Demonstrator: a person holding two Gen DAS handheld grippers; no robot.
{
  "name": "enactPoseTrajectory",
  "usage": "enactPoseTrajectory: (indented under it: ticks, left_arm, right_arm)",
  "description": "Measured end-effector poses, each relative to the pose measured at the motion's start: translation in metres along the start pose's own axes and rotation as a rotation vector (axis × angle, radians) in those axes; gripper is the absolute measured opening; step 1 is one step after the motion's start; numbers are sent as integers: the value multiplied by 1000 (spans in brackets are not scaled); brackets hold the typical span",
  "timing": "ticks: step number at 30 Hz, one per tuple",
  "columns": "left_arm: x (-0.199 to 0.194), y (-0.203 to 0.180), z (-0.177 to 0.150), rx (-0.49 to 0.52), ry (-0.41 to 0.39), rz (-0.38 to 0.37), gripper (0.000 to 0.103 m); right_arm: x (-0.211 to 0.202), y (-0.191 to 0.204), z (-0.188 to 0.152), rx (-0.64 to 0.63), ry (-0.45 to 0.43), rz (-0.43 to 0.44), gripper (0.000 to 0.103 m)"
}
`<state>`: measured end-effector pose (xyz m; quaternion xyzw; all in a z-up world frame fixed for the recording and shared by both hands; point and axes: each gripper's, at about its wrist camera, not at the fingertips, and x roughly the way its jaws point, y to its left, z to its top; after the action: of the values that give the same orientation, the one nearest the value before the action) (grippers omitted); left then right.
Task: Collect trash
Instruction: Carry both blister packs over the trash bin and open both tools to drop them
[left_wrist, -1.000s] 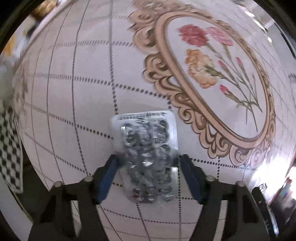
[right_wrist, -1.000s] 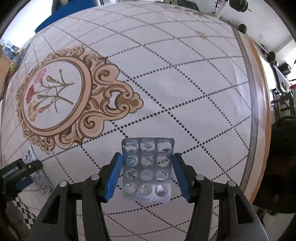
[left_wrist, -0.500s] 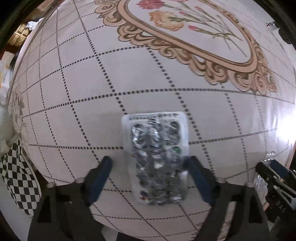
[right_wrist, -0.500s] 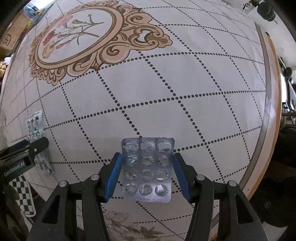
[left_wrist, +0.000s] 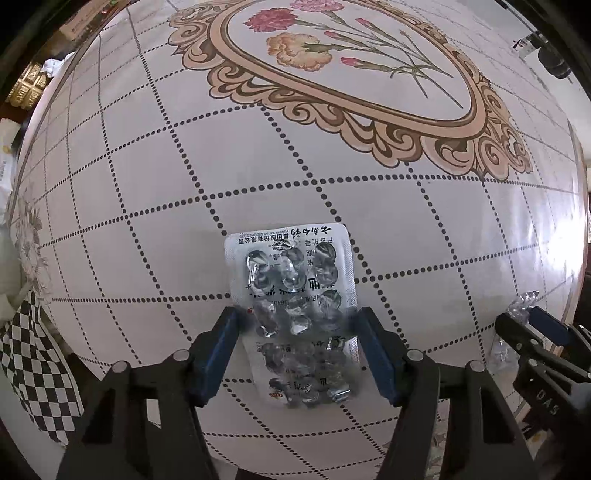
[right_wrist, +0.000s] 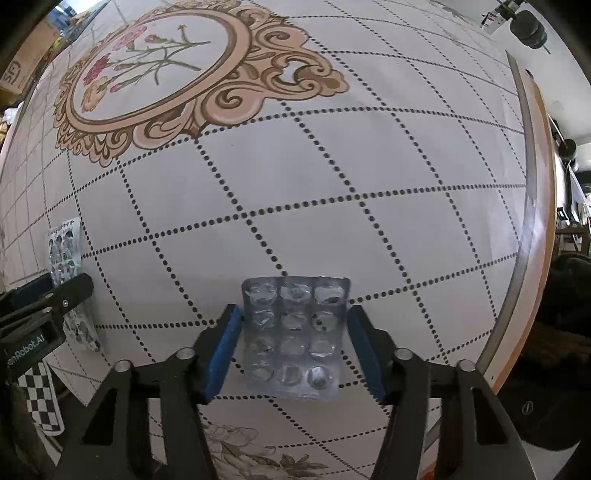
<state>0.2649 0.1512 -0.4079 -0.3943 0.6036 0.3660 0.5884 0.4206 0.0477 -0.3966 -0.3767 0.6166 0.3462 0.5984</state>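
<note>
Gripping a printed blister pack (left_wrist: 291, 295) in left gripper (left_wrist: 295, 332), clear blister pack (right_wrist: 293, 332) in right gripper (right_wrist: 293, 343).

Both fisheye views are bright and sharp, bulging the white dotted-grid floral tablecloth (left_wrist: 332, 177) into a dome. Glare whitens it toward three o'clock; black vignette rings the corners. Soft, faint shadows throughout.
</note>
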Motion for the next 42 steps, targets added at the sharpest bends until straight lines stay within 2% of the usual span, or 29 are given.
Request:
enactPoseTrajectory:
  ticks: [3, 7, 10, 16, 18, 23, 27, 33, 37, 42]
  left_arm:
    - [-2, -4, -3, 15, -15, 9, 63]
    - [-25, -22, -9, 37, -56, 16, 63]
    - [-49, -27, -20, 54, -103, 30, 63]
    - [-98, -28, -38, 60, -203, 34, 63]
    - [-115, -5, -53, 64, -232, 30, 63]
    - [-148, 18, -89, 82, -301, 13, 63]
    - [-165, 42, -121, 93, -358, -18, 63]
    - [-178, 84, -186, 103, -391, -86, 63]
    - [-162, 117, -227, 97, -358, -115, 63]
    - [-92, 162, -263, 29, -224, -136, 63]
  right_arm:
    - [0, -2, 0, -9, -3, -3, 58]
    - [-6, -11, -2, 26, -22, 27, 58]
    - [-22, -26, -8, 46, -32, 59, 58]
    - [-58, -26, -28, 37, -97, 98, 58]
    - [-74, -23, -39, 35, -130, 111, 58]
    - [-107, -2, -70, 39, -202, 147, 58]
    - [-127, 27, -106, 41, -256, 168, 58]
    - [-150, 70, -190, 51, -302, 179, 58]
    - [-130, 98, -242, 72, -264, 204, 58]
    - [-53, 134, -305, 76, -110, 238, 58]
